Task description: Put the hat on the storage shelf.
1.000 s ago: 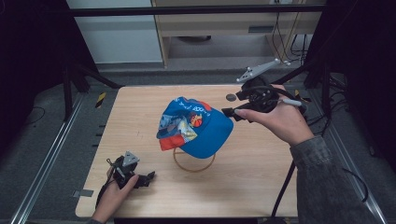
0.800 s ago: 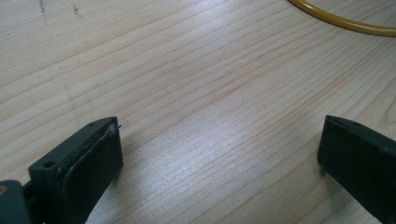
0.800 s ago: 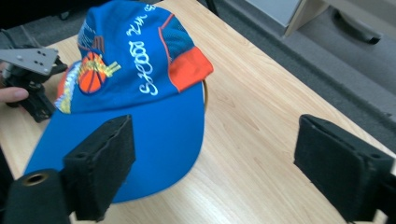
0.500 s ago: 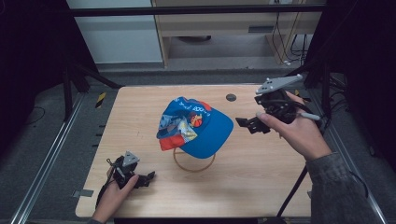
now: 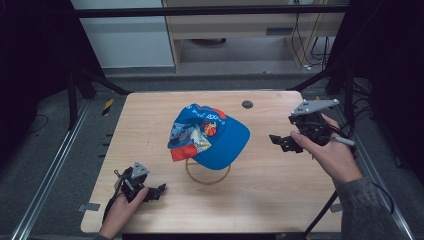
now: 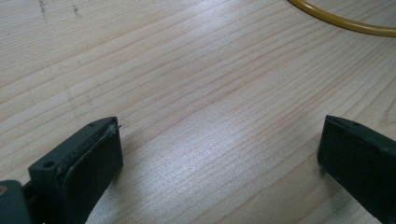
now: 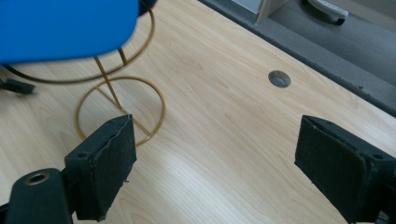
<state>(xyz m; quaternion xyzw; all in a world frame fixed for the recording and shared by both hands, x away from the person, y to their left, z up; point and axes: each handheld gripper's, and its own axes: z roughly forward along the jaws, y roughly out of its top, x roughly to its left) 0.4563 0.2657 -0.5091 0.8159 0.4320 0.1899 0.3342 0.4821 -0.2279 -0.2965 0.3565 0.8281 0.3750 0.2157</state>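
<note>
While the blue cap (image 5: 212, 137) sits perched on its yellow wire stand (image 5: 207, 172) at mid-table, both grippers stand off from it. Right gripper (image 5: 282, 142): jaws wide, empty, held above the table (image 5: 280, 200) to the right of the cap's brim, apart from it. In the right gripper view the brim's blue underside (image 7: 65, 28) and the stand's ring base (image 7: 121, 109) lie ahead of the jaws. Left gripper (image 5: 155, 191): jaws wide, empty, low over the wood near the front left corner; a yellow arc of the stand's base (image 6: 341, 18) shows at the edge of its view. Judgement: cap appears placed on the stand, the hands idle or between steps. If the cap is to be handled next, the right gripper is nearer; it would need to close on the brim edge without tipping the light stand.
</note>
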